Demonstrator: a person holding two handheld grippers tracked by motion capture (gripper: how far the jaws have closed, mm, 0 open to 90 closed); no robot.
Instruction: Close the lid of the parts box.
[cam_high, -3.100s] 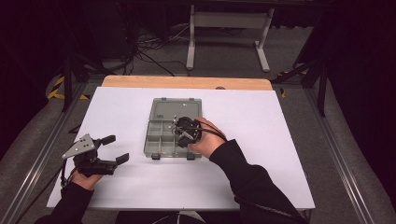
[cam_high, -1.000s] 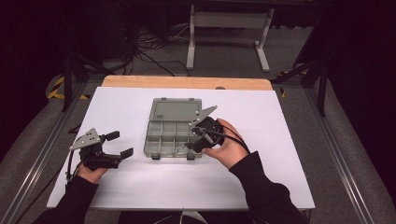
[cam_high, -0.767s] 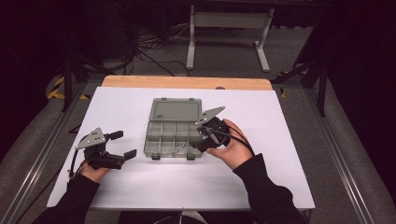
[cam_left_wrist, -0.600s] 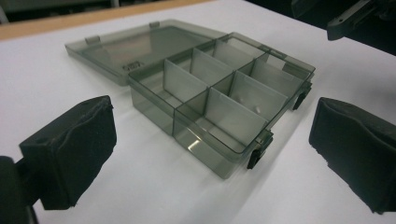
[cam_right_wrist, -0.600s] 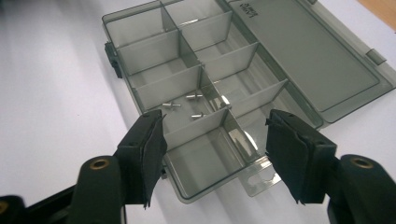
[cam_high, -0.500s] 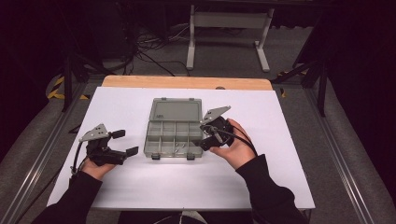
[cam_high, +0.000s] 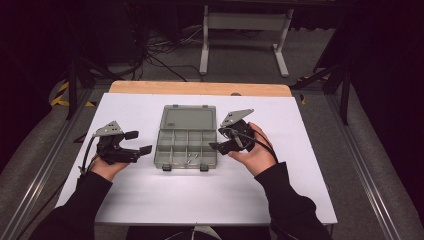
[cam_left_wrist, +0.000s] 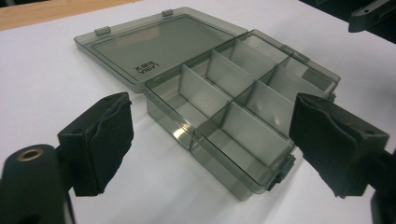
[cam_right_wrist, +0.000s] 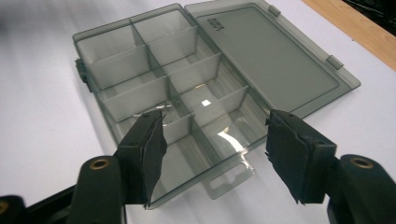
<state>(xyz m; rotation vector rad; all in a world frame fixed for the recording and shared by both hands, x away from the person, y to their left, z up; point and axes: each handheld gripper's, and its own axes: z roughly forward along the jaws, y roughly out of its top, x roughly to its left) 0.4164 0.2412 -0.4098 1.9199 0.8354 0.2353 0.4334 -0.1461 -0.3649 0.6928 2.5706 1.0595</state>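
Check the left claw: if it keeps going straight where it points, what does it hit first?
Most likely the near side wall of the open compartment box. The left claw is open, nothing between its jaws, aimed at the box's corner across bare white tabletop. Depth is unclear, so the height of contact is a guess.

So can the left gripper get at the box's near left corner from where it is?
Probably yes: the left gripper is open, and bare table lies between it and the box, nothing in the way.
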